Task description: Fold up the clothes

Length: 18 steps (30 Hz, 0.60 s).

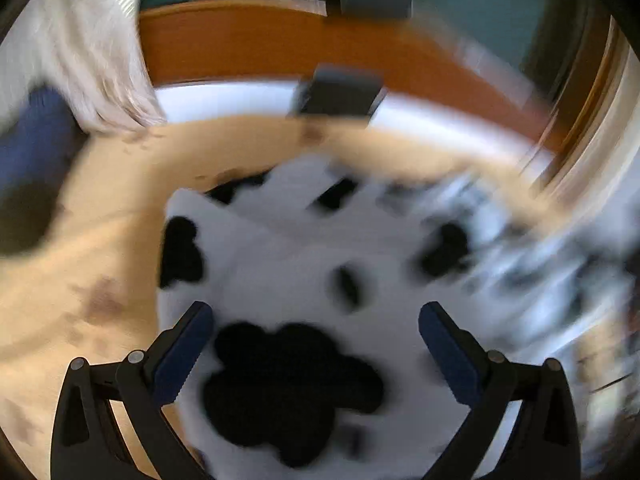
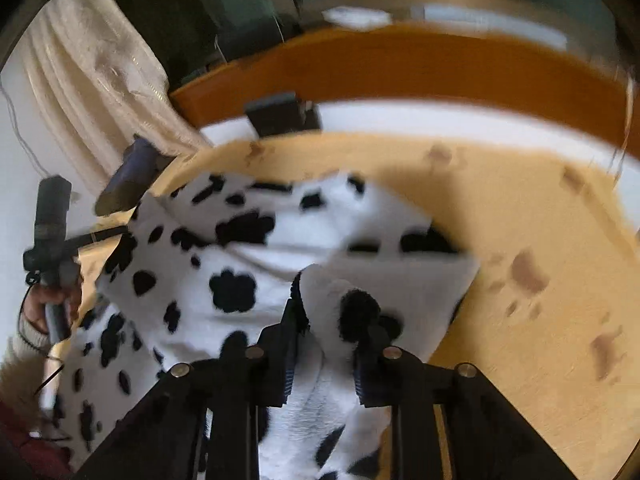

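Note:
A white fleece garment with black spots (image 1: 304, 264) lies on a yellow bedspread (image 1: 100, 208). In the left wrist view my left gripper (image 1: 316, 344) is open, its blue-padded fingers (image 1: 184, 352) spread wide just above the garment, holding nothing. In the right wrist view my right gripper (image 2: 324, 344) is shut on a bunched fold of the garment (image 2: 224, 280) and lifts it off the bedspread (image 2: 540, 240). The left gripper's handle (image 2: 52, 232) shows at the far left, held by a hand. Both views are motion-blurred.
An orange wooden headboard (image 1: 260, 44) and a white mattress edge (image 1: 224, 100) bound the far side. A dark box (image 1: 340, 92) sits at the bedspread's far edge. A cream curtain (image 2: 92, 76) hangs at left. A dark blue object (image 1: 32, 148) is beside it.

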{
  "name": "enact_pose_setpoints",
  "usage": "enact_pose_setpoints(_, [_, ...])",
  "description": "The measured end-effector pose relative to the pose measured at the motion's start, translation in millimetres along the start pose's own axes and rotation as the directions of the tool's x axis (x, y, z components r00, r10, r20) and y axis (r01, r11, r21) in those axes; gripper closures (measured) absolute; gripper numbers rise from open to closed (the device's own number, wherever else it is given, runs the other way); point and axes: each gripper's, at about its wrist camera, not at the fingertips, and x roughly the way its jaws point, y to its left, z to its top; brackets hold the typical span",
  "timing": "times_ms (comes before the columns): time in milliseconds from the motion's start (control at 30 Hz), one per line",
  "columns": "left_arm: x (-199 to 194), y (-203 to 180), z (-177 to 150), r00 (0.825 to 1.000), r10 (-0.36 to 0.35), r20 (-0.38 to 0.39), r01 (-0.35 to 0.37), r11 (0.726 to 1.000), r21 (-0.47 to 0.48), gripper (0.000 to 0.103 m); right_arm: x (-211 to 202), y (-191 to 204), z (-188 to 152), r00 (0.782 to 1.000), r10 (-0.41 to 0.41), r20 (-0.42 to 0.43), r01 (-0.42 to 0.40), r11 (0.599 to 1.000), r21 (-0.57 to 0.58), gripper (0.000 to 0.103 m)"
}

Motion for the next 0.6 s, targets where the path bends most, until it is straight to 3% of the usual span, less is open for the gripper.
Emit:
enact_pose_setpoints(67, [15,11,-4,0.998,0.065,-0.026,-0.066,0.997,-0.029,0.000,-6,10,3,0.992,-0.118,0.031,0.121,0.989,-0.081,0.079])
enact_pose_setpoints(167, [12,26,-5,0.993,0.116,-0.022,-0.117,0.991,-0.070,0.000,5,13,1,0.973,-0.230,0.000,0.227,0.963,-0.142,0.078])
enact_pose_setpoints(267, [8,30,-9,0.993,0.119,-0.014,-0.120,0.990,-0.076,0.000,21,-3,-7,0.921,-0.386,-0.054,0.376,0.916,-0.143,0.078])
enact_pose_setpoints(367, [-2,31,-6,0.997,0.081,-0.002,-0.080,0.990,-0.117,0.000,11,-14,-11,0.940,-0.338,-0.046,0.336,0.941,-0.036,0.078])
enact_pose_setpoints(500, [-18,26,9,0.995,0.002,0.096,0.012,0.989,-0.147,0.000,-11,20,-10,0.974,-0.218,0.061,0.224,0.968,-0.110,0.075])
enact_pose_setpoints(567, [-14,21,16,0.994,0.063,0.092,-0.054,0.994,-0.099,0.000,-10,45,-12,0.989,-0.133,0.067,0.144,0.970,-0.195,0.075])
enact_pose_setpoints(600, [-5,23,18,0.989,0.127,0.072,-0.121,0.989,-0.086,0.000,-2,50,-15,0.992,-0.120,0.036,0.125,0.968,-0.216,0.075])
